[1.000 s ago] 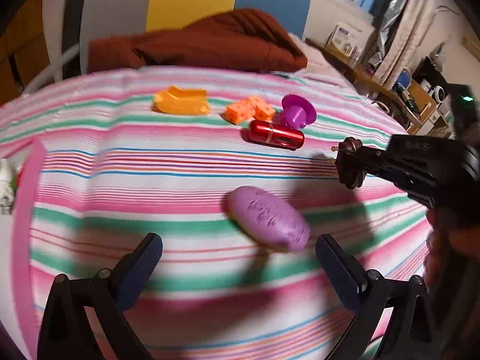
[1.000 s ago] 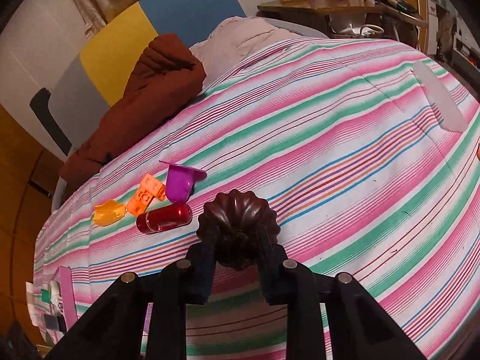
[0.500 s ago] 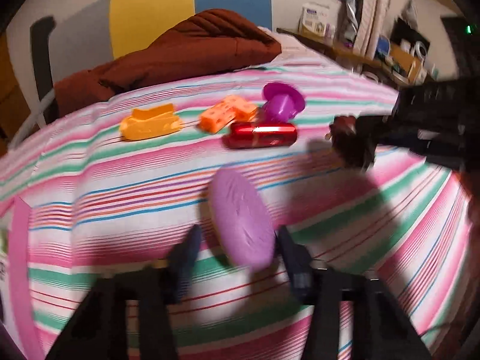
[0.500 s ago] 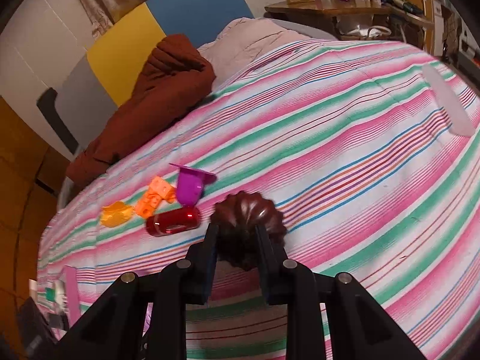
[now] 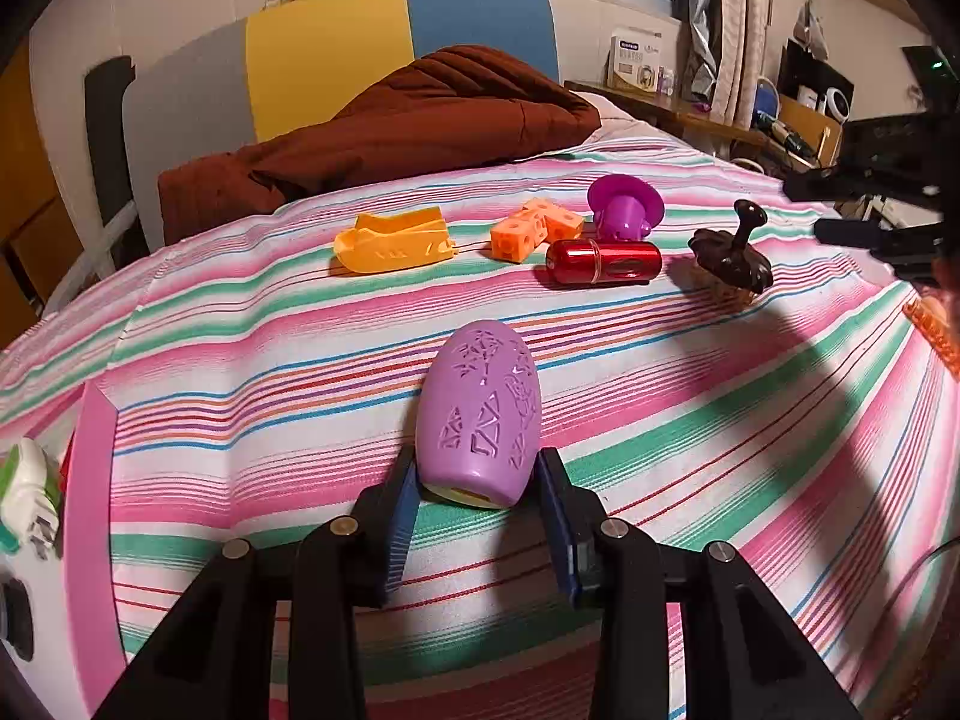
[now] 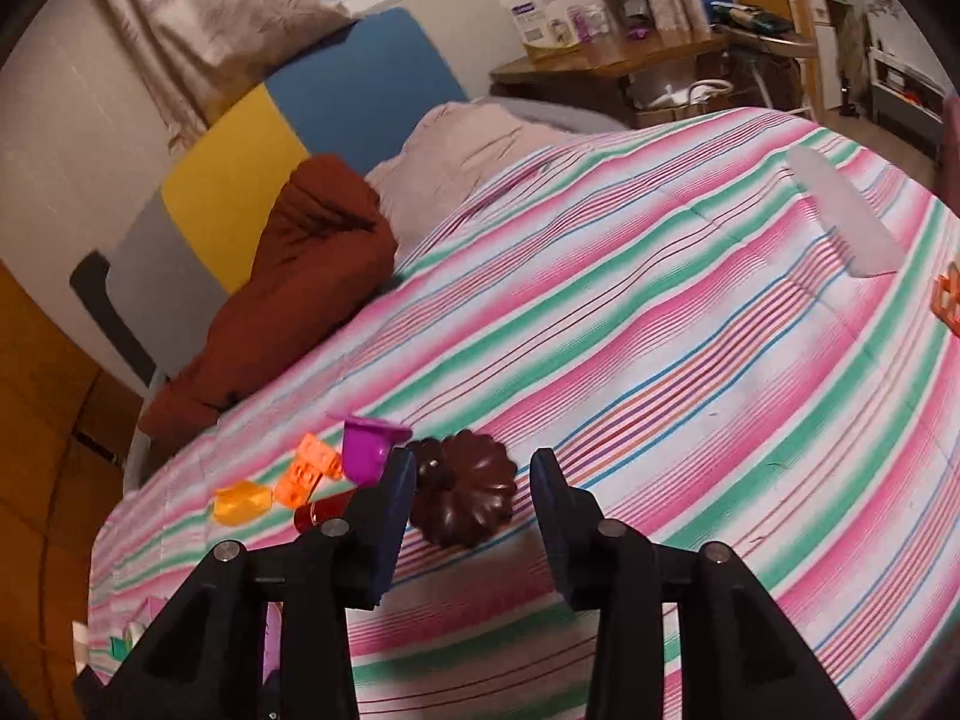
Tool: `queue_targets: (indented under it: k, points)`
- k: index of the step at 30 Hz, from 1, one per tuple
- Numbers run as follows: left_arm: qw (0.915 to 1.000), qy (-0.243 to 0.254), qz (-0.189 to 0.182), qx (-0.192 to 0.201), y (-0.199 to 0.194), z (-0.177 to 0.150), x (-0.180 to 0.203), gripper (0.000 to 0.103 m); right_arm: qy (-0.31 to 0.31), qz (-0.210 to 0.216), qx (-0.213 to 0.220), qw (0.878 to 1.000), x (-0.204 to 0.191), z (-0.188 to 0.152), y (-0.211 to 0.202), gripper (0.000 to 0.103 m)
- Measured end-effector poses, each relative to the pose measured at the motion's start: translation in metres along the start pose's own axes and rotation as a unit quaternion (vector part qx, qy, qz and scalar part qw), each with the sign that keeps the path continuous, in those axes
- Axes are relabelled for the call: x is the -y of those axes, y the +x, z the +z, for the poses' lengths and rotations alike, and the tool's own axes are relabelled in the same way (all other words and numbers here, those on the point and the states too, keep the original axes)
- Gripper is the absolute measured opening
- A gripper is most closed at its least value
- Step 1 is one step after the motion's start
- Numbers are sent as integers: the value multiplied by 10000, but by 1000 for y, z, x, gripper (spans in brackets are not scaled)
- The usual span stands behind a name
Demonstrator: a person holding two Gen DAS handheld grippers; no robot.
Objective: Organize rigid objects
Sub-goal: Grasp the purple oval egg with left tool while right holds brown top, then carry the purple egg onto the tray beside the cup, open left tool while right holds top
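My left gripper (image 5: 477, 492) is shut on a purple oval toy (image 5: 480, 414) patterned with triangles, held over the striped bedspread (image 5: 240, 372). A row of toys lies beyond it: an orange boat (image 5: 393, 243), orange bricks (image 5: 534, 231), a purple cup (image 5: 624, 207), a red capsule (image 5: 603, 261) and a dark brown fluted toy (image 5: 732, 258). My right gripper (image 6: 474, 480) is open, its fingers on either side of the brown fluted toy (image 6: 465, 495), which rests on the bed. The purple cup (image 6: 366, 450), bricks (image 6: 309, 471) and boat (image 6: 240, 501) show to its left.
A brown blanket (image 5: 408, 126) lies at the head of the bed before a grey, yellow and blue headboard (image 5: 336, 72). A pink panel and a green-white toy (image 5: 27, 492) sit at the left edge. A wooden desk (image 6: 630, 54) stands beyond the bed.
My left gripper closed on the purple oval toy and lifted it. My right gripper set the brown fluted toy down beside the red capsule, opened and drew back.
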State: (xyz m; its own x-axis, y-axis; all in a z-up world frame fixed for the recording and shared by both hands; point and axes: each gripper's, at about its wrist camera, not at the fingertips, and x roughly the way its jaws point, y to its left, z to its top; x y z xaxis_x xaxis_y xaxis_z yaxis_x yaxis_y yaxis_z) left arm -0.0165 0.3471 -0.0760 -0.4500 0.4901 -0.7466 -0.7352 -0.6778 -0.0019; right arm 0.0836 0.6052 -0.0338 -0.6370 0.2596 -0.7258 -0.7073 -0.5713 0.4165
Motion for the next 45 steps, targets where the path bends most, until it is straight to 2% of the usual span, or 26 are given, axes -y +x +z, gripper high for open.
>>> queue_targets:
  k: [4,8,12,16,18,19,21,22,23,27,30,31,32,33,36,39,45]
  points:
    - [10000,-51,-60,33,-1,-1,-2,39,-724,-230,-156,9970,-28,-1,23,40]
    - [9999,-52,-58,69,-1,-3,-2,39,-1510,-662,-259,9860,-45,-10,44,39]
    - [9999,-48,-50,89,-1,-3,-2,39,-1544,-779,-200,9847,-41,-8,56,23]
    - [9998,-87,-126,86,0,-3,-3,42,-1183,-468,-309,9914,-32,-5,52,23]
    - [9999,-44,-129,79,0,-4,-1,46,-914,-254,-374,9948,-27,-2,47,23]
    - [9999,8,-109,71,0,-3,1,52,-824,-162,-384,9957,-25,-2,43,23]
    - [10000,76,-18,50,-1,-3,4,68,-763,-148,-384,9962,-24,-4,35,23]
    - [9998,111,153,35,-1,-2,6,84,-756,-158,-391,9962,-24,-7,31,23]
    - [9996,113,247,41,-2,-2,6,87,-748,-160,-413,9962,-24,-10,27,23]
    - [9996,-67,264,51,0,6,-1,86,-737,-225,-548,9955,-26,-19,25,23]
    - [9997,-114,209,71,4,15,-4,77,-865,-237,-599,9942,-32,-22,28,23]
    - [9999,-36,162,13,8,17,-3,71,-937,-217,-606,9935,-35,-23,29,23]
    - [9999,41,137,-48,11,17,-1,59,-974,-199,-605,9932,-36,-25,28,23]
    - [9997,161,76,-173,16,17,1,55,-1024,-171,-599,9928,-38,-26,28,23]
    - [9996,228,-149,-68,14,14,0,46,-1098,-89,-602,9921,-41,-27,29,23]
    - [9996,149,-239,6,8,9,-6,43,-1138,-7,-612,9916,-44,-28,31,23]
    - [9998,107,-84,167,-12,-12,-12,43,-1377,141,-598,9886,-55,-32,30,23]
